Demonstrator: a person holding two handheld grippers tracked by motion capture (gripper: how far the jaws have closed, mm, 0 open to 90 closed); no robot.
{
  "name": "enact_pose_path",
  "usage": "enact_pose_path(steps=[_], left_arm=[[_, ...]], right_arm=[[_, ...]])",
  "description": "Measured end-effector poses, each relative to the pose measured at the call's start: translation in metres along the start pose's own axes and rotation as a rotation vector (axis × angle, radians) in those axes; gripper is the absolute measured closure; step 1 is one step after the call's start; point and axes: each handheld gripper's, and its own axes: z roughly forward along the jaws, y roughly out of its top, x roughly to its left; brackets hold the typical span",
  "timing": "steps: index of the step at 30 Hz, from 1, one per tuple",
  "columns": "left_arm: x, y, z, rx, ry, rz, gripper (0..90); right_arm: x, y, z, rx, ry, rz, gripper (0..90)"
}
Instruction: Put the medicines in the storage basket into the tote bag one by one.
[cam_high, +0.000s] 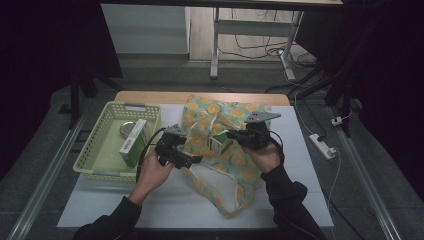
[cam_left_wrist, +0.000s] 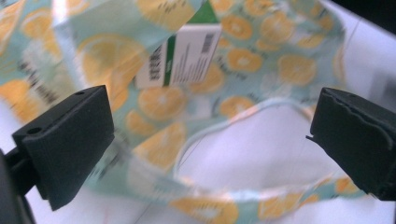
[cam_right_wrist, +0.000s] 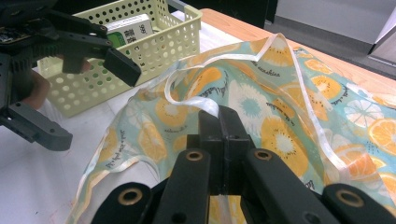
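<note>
Right gripper clamps the bag rim; left gripper gapes empty.
High view: bag on the table, box in its mouth, basket left. Left gripper view: jaws wide, nothing between. Right gripper view: jaws pinched on the rim.

I see a glossy, thin plastic bag printed with oranges, a perforated plastic basket, matt black gripper pads, and a smooth white tabletop.
</note>
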Motion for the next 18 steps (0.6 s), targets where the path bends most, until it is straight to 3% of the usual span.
enact_pose_path(steps=[4, 11, 18], left_arm=[[0.002, -0.008, -0.009, -0.008, 0.028, 0.006, 0.1], [0.004, -0.017, -0.029, -0.041, 0.045, -0.026, 0.0], [0.008, -0.028, -0.047, -0.043, 0.084, -0.047, 0.0]], right_arm=[[0.0, 0.0, 0.0, -0.001, 0.0, -0.001, 89.9], [0.0, 0.0, -0.001, -0.005, 0.001, 0.001, 89.9], [0.0, 0.0, -0.002, -0.007, 0.0, 0.003, 89.9]])
